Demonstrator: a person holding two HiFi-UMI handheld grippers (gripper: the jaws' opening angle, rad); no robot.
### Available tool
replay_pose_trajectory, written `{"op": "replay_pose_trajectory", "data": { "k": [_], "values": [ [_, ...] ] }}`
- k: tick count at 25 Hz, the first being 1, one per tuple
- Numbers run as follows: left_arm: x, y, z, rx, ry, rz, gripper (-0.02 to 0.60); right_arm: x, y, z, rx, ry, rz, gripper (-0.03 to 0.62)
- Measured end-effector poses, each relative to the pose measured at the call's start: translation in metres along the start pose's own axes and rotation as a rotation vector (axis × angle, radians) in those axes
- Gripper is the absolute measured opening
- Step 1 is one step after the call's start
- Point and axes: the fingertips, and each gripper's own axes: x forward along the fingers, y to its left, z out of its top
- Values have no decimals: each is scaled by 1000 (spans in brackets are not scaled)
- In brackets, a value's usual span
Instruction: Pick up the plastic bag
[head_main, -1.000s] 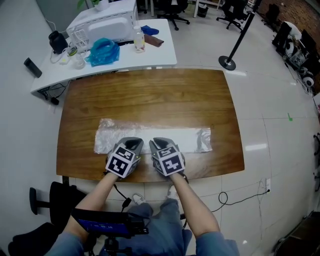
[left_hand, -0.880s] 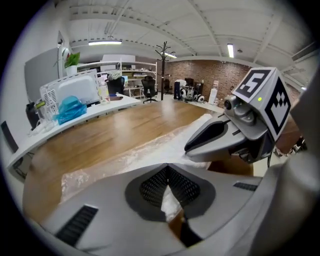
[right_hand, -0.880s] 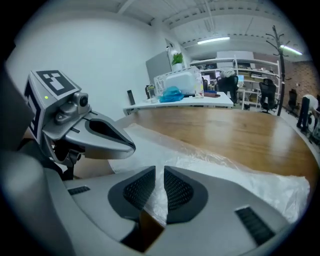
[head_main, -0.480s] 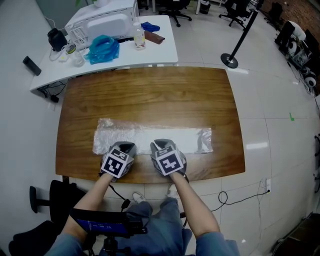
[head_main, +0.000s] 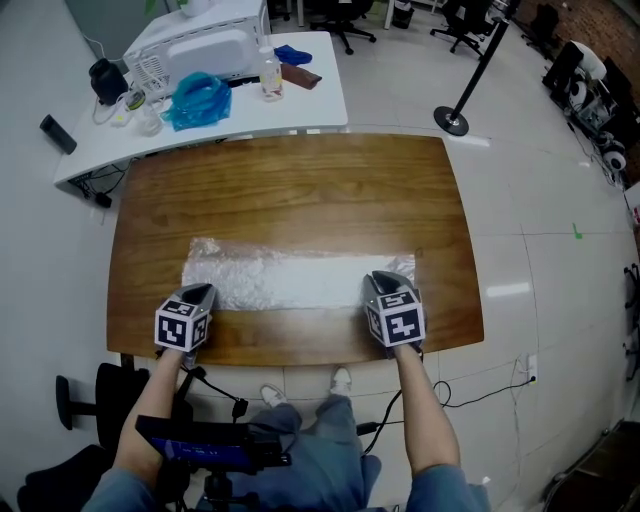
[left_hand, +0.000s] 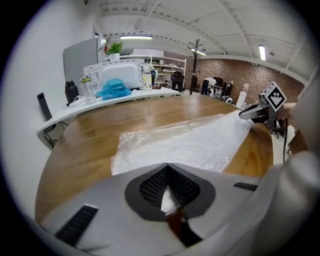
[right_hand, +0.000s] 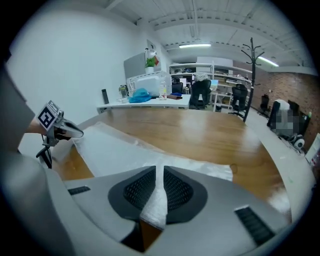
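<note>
A clear, crinkled plastic bag (head_main: 290, 280) lies stretched flat across the near half of the wooden table (head_main: 290, 190). My left gripper (head_main: 196, 298) is shut on the bag's near left edge; in the left gripper view a fold of plastic bag (left_hand: 170, 200) sits pinched between the dark pads. My right gripper (head_main: 382, 285) is shut on the bag's near right edge, and the right gripper view shows a strip of the bag (right_hand: 156, 197) squeezed in its jaws. Each gripper appears in the other's view: the right gripper (left_hand: 257, 112) and the left gripper (right_hand: 62, 130).
A white side table (head_main: 300, 105) behind the wooden one carries a microwave (head_main: 200, 45), a blue bag (head_main: 198, 98), a bottle (head_main: 270, 75) and small items. A black stanchion base (head_main: 452, 120) stands on the floor at the back right. Office chairs are farther back.
Both grippers have moved apart along the bag's near edge, the left one to the left corner and the right one to the right corner, drawing the bag out flat.
</note>
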Motion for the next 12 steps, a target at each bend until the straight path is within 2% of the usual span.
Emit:
{"op": "replay_pose_trajectory", "data": {
  "k": [5, 12],
  "values": [
    [0, 7, -14, -23, 20, 5, 11, -9, -20, -4, 25, -7, -34, 32],
    [-1, 7, -17, -20, 19, 5, 11, -22, -45, -12, 45, -4, -91, 32]
  ]
}}
